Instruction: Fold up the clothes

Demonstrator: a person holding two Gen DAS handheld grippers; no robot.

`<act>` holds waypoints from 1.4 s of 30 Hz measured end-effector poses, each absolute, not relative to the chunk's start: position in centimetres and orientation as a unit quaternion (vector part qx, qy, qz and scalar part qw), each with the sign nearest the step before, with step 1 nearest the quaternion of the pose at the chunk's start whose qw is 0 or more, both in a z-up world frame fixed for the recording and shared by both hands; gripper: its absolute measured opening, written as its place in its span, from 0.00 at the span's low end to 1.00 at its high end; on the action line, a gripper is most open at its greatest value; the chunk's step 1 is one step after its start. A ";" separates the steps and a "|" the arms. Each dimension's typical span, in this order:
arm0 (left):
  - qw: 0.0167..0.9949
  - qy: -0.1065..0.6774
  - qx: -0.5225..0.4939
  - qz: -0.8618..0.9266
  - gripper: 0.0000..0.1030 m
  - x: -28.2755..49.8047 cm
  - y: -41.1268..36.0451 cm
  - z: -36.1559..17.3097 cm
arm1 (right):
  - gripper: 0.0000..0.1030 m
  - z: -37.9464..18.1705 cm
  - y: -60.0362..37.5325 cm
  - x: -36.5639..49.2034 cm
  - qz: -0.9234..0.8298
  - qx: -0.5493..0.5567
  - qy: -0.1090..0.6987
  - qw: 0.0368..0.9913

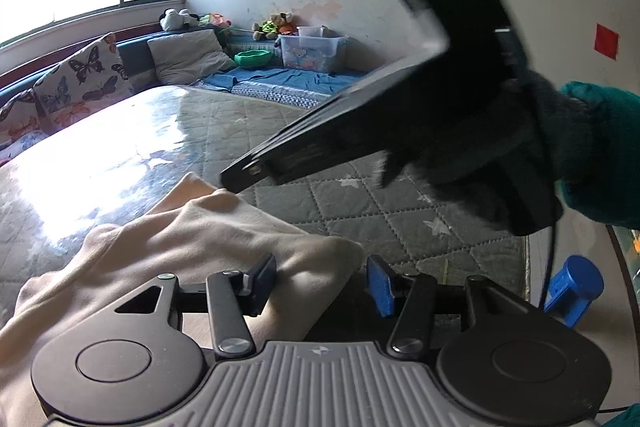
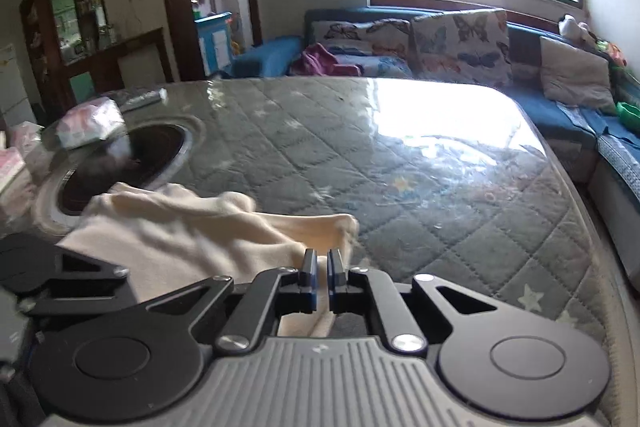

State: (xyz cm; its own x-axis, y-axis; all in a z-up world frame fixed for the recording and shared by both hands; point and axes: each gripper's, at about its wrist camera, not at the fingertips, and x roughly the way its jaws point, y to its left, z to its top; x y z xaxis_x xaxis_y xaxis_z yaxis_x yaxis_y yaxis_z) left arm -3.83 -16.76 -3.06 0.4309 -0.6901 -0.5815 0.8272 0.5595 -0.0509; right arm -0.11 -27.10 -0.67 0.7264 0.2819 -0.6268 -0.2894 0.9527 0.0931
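A cream garment (image 1: 192, 239) lies bunched on the quilted grey table top (image 1: 400, 211). My left gripper (image 1: 320, 283) is open low over the garment's near corner, with a cloth fold between its blue pads and nothing pinched. My right gripper (image 1: 240, 181), held by a dark-gloved hand with a teal sleeve (image 1: 600, 155), reaches in from the right, its tip on the garment's far corner. In the right wrist view, the right gripper (image 2: 322, 267) is shut on an edge of the cream garment (image 2: 180, 227), and cloth shows above and below its pads.
A round black recess (image 2: 120, 167) is set in the table's left part, with a plastic packet (image 2: 88, 123) and a remote (image 2: 140, 99) beside it. A blue sofa with butterfly cushions (image 2: 460, 39) runs behind the table. A blue plastic part (image 1: 572, 287) sits off the table's right edge.
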 end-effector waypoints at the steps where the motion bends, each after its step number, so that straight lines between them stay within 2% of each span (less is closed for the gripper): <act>1: 0.839 0.281 0.119 -0.450 0.52 -4.0 -16.2 -2.9 | 0.05 -0.5 -27.0 -0.6 0.162 -0.003 0.338 0.927; 13: 0.884 0.292 0.068 -0.358 0.52 -4.2 -8.2 -1.6 | 0.05 -2.0 -25.5 -3.9 0.184 0.009 0.367 0.912; 21: 0.914 0.320 0.022 -0.249 0.50 -0.6 -2.6 -1.2 | 0.05 -0.2 -23.5 -0.3 0.204 -0.021 0.350 0.914; 24: 0.915 0.335 0.018 -0.222 0.44 1.1 -1.4 -1.7 | 0.05 -0.7 -22.5 2.1 0.207 -0.016 0.361 0.909; 31: 0.918 0.346 0.020 -0.193 0.39 3.4 -0.1 -2.8 | 0.05 -3.0 -20.9 5.5 0.199 -0.014 0.374 0.906; 42: 0.920 0.336 0.019 -0.203 0.38 3.9 -1.2 -2.4 | 0.09 -1.9 -18.6 5.4 0.211 -0.035 0.353 0.911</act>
